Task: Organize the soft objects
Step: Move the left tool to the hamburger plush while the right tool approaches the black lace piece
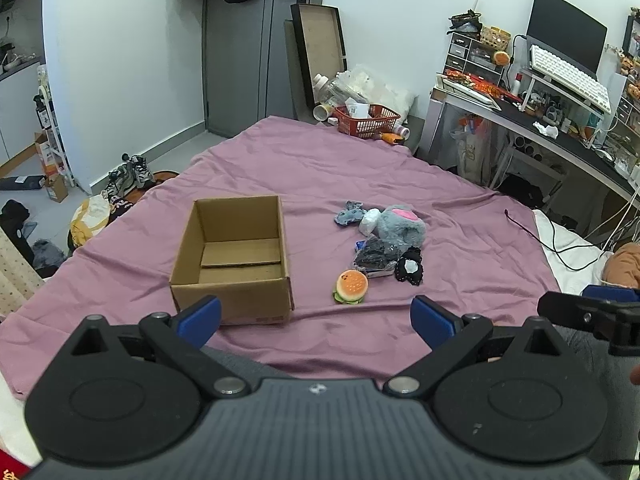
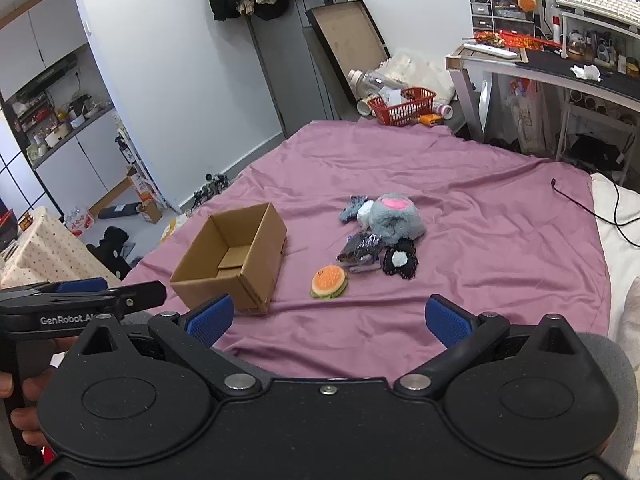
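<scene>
Bare purple sheet [image 1: 320, 168] lies between the open cardboard box [image 1: 234, 256] and the cluster of soft things, a lane wide enough for a gripper. The burger plush [image 1: 350, 287] sits nearest, apart from the box. Behind it the dark packet [image 1: 374, 258], black lace piece [image 1: 409, 266] and grey plush [image 1: 400, 226] crowd together, touching. A black cable [image 1: 536, 236] trails at the right.

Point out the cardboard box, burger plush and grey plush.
cardboard box [image 1: 230, 298], left wrist view, on its near outer wall.
burger plush [image 1: 351, 285], left wrist view, on the orange top bun.
grey plush [image 2: 394, 222], right wrist view, on the grey fur below its pink patch.
</scene>
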The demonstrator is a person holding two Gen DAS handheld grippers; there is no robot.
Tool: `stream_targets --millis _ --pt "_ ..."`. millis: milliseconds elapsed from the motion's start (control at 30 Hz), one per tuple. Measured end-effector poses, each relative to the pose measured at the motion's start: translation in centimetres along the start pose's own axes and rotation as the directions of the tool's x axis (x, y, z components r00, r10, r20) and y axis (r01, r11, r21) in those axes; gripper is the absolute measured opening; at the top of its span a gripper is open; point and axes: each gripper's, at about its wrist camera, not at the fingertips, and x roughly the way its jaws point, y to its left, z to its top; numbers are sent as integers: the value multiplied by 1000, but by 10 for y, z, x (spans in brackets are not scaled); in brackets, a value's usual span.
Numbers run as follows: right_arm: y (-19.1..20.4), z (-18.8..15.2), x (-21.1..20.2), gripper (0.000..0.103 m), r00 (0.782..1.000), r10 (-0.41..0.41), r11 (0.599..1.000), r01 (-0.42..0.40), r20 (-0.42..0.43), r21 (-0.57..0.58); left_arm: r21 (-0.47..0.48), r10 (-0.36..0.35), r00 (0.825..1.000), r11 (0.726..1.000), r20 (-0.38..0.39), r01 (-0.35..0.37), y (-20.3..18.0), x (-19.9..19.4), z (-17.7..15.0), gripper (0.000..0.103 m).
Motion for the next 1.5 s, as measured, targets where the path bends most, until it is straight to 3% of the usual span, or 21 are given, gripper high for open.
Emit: stream_targets --millis 633,933,1133,1367,1500 --pt "-68 16 50 102 999 33 986 -29 -18 163 -47 -9 1000 999 -6 9 -28 70 13 100" --pt "-96 28 90 92 991 117 960 -94 -72 263 -56 -8 1000 998 -17 7 -43 108 15 97" --pt "-106 32 121 89 986 127 951 -90 -107 297 -55 2 999 999 -47 -4 -50 135 13 90" --pt "-127 28 159 81 978 153 908 -84 -139 410 -64 6 996 998 -89 -12 -51 166 13 82" --pt "-141 21 184 81 966 221 860 -127 -136 494 -75 9 994 997 -109 -17 -51 184 13 78"
